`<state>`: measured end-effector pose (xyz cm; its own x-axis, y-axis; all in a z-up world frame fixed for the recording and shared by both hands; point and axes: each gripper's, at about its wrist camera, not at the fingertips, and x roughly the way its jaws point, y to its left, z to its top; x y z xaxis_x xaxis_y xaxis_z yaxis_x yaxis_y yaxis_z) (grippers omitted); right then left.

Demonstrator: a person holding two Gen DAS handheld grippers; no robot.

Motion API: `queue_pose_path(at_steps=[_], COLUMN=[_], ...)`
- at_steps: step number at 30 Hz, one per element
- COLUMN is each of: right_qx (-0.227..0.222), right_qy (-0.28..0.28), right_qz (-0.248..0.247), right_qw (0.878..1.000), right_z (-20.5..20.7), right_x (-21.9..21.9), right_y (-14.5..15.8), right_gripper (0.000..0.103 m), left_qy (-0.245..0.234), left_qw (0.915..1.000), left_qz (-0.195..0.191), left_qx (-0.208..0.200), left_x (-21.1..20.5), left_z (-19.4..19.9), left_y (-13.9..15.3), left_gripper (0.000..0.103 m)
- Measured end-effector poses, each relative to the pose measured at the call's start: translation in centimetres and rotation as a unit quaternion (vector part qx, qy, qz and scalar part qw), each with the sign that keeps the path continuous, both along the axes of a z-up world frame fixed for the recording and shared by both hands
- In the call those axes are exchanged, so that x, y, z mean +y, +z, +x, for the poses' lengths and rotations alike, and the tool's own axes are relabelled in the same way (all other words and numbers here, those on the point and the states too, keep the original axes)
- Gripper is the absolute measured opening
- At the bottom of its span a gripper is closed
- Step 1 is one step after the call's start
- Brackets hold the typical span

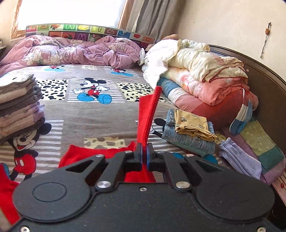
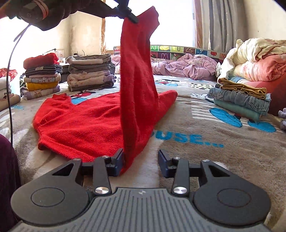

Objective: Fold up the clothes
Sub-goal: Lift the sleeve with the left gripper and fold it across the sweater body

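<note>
A red knitted sweater (image 2: 80, 125) lies spread on the cartoon-print bed cover (image 2: 196, 128). One sleeve (image 2: 137, 71) is pulled up high from the body. My left gripper (image 2: 131, 17) is shut on the sleeve's upper end; in the left wrist view the sleeve (image 1: 148, 116) sticks up out of its closed jaws (image 1: 144, 153). My right gripper (image 2: 141, 155) sits low at the sweater's near hem corner. Its jaws stand apart: the hanging red fabric rests against the left finger (image 2: 118, 160), and the right finger (image 2: 164, 158) is clear of it.
Folded stacks stand at the far left (image 2: 91, 73) (image 2: 42, 76) (image 1: 17, 107). A jeans-and-yellow pile (image 2: 239, 100) (image 1: 189, 132) sits to the right, beside rolled quilts (image 1: 196, 71) and a lilac garment (image 1: 239, 160). A purple duvet (image 1: 71, 51) lies at the back.
</note>
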<state>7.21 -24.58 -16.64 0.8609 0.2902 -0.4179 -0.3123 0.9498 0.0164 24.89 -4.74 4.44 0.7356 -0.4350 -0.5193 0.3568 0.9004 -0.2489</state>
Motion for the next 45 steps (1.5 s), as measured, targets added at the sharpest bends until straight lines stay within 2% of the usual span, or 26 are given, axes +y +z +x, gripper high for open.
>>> queue_pose_path(at_steps=[7, 11, 15, 21, 23, 25, 28, 30, 33, 37, 41, 45], right_qx=[-0.018, -0.025, -0.036, -0.041, -0.036, -0.032, -0.027, -0.030, -0.034, -0.031, -0.032, -0.067], right_qy=[0.021, 0.033, 0.040, 0.054, 0.055, 0.055, 0.059, 0.064, 0.073, 0.082, 0.087, 0.106], right_qz=[-0.042, -0.064, -0.074, -0.102, -0.107, -0.112, -0.123, -0.130, -0.135, -0.153, -0.139, -0.095], right_qw=[0.999, 0.997, 0.996, 0.992, 0.992, 0.992, 0.990, 0.989, 0.988, 0.984, 0.986, 0.988], right_z=[-0.5, -0.8, -1.2, -1.8, -1.8, -1.8, -1.9, -2.2, -2.7, -2.9, -3.2, -4.0], right_x=[1.4, 2.3, 2.5, 3.0, 2.9, 2.7, 2.8, 2.8, 2.7, 3.1, 2.6, 2.4], right_y=[-0.1, -0.2, 0.1, 0.2, 0.1, 0.0, -0.1, -0.1, 0.0, -0.4, 0.3, 1.7], right_gripper=[0.042, 0.041, 0.041, 0.041, 0.041, 0.041, 0.041, 0.041, 0.041, 0.040, 0.040, 0.040], left_qy=[0.044, 0.070, 0.083, 0.079, 0.086, 0.092, 0.117, 0.111, 0.099, 0.087, 0.087, 0.081], left_qw=[0.9988, 0.9969, 0.9957, 0.9965, 0.9960, 0.9951, 0.9915, 0.9924, 0.9943, 0.9956, 0.9953, 0.9955], left_qz=[0.018, 0.002, -0.011, -0.019, -0.005, -0.023, -0.012, -0.034, -0.017, -0.022, -0.015, -0.039], left_qx=[0.015, 0.037, 0.039, 0.017, 0.025, 0.030, 0.057, 0.042, 0.037, 0.026, 0.039, 0.030], left_x=[6.0, 8.9, 10.5, 11.7, 12.0, 12.8, 13.9, 14.5, 14.1, 13.9, 14.0, 14.6], left_z=[0.2, 0.2, 0.0, -1.0, -0.9, -0.9, -0.5, -1.1, -0.9, -0.8, -0.8, -2.0], left_y=[-3.7, -6.4, -7.4, -7.7, -8.7, -9.8, -11.7, -11.6, -11.4, -10.9, -12.0, -11.9], left_gripper=[0.003, 0.003, 0.003, 0.003, 0.003, 0.003, 0.003, 0.003, 0.003, 0.003, 0.003, 0.002])
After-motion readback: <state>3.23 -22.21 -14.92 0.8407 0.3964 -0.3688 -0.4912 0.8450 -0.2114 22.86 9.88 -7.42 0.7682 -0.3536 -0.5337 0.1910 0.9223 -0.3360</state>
